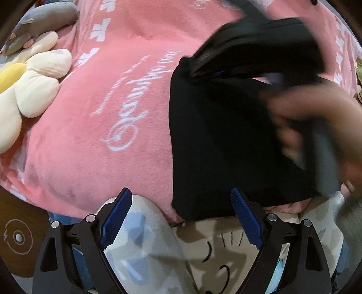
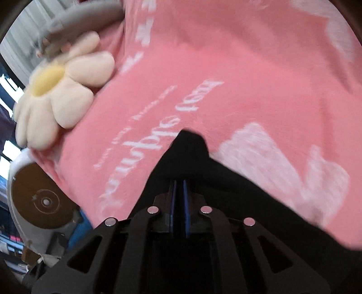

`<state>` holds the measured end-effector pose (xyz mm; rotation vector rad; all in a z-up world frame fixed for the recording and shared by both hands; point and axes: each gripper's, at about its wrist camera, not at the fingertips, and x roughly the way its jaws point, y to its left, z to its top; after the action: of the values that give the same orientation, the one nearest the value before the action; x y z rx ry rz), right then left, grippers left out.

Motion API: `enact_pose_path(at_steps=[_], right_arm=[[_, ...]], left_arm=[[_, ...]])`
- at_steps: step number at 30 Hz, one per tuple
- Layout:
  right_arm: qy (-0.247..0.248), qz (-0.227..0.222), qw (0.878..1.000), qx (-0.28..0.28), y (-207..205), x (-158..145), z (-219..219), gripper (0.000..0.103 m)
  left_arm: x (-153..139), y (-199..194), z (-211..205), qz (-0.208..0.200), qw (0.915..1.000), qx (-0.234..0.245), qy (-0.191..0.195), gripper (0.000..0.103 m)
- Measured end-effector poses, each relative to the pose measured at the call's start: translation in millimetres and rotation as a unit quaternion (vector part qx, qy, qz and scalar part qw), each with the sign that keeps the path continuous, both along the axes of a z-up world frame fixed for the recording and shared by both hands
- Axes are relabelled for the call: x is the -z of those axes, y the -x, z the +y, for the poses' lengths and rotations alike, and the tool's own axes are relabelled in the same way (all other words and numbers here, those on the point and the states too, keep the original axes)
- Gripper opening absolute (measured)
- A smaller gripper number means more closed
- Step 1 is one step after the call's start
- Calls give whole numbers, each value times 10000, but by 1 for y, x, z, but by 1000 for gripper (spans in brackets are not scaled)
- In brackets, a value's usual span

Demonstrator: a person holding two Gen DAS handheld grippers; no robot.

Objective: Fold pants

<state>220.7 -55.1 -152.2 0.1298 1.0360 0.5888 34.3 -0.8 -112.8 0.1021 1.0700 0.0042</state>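
Observation:
Black pants (image 1: 217,144) lie on a pink blanket (image 1: 108,74), right of centre in the left wrist view. My left gripper (image 1: 181,192) hovers open at the pants' near-left corner, with nothing between its blue pads (image 1: 117,214). The right gripper (image 1: 199,70), blurred, reaches in from the right above the pants, held by a hand (image 1: 316,126). In the right wrist view my right gripper (image 2: 178,181) is shut on a fold of the black pants (image 2: 187,153), which bunches up ahead of the tips and drapes down to the right.
A cream flower cushion (image 1: 29,90) with a yellow centre and a grey plush toy (image 1: 43,20) lie at the blanket's left. A round brown disc (image 2: 38,199) on a white stand sits beyond the left edge. Patterned cloth on the person's lap (image 1: 158,248) lies below the blanket's near edge.

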Motion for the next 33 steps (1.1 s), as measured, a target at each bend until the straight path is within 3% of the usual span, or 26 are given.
enact_pose_path(at_steps=[3, 7, 9, 11, 12, 13, 15, 16, 19, 20, 22, 26, 30, 33], right_arm=[[-77, -43, 9999, 62, -2, -18, -1, 6], [-68, -788, 9959, 445, 65, -49, -51, 8], [-136, -689, 9941, 833, 95, -41, -93, 8], [301, -586, 9886, 1352, 115, -26, -131, 9], [759, -448, 9819, 1678, 127, -10, -160, 4], [900, -367, 9786, 1816, 131, -2, -174, 1], [127, -171, 9767, 2136, 147, -1, -215, 1], [-55, -131, 9722, 2339, 155, -7, -228, 5], [250, -540, 9644, 2576, 182, -32, -243, 16], [263, -566, 9648, 2554, 185, -34, -242, 42], [232, -382, 9672, 2499, 195, -29, -244, 73], [239, -327, 9703, 2384, 210, -13, -239, 72], [-150, -30, 9721, 2342, 209, 13, -240, 72], [-185, -106, 9708, 2390, 210, 14, -239, 71]], left_arm=[[-1, 0, 5, 15, 10000, -47, 35, 86], [0, -2, 6, 7, 10000, -62, 67, 86], [1, -2, 6, 30, 9999, -42, 97, 86], [3, -3, 2, 50, 9999, -15, 104, 86], [3, -4, 0, 50, 9999, 5, 108, 86], [4, -5, -1, 43, 9999, 20, 109, 86], [4, -5, -7, 46, 9999, 73, 88, 86], [4, -5, -12, 32, 9999, 90, 40, 86], [1, -1, -22, -33, 9999, 155, -31, 86], [0, 1, -25, -53, 9998, 161, -37, 86], [1, 3, -30, -29, 9998, 188, -56, 86], [2, 5, -36, -10, 9998, 163, -114, 86], [7, 4, -36, 98, 9999, 77, 51, 86], [7, 6, -35, 185, 9995, 30, 239, 86]])
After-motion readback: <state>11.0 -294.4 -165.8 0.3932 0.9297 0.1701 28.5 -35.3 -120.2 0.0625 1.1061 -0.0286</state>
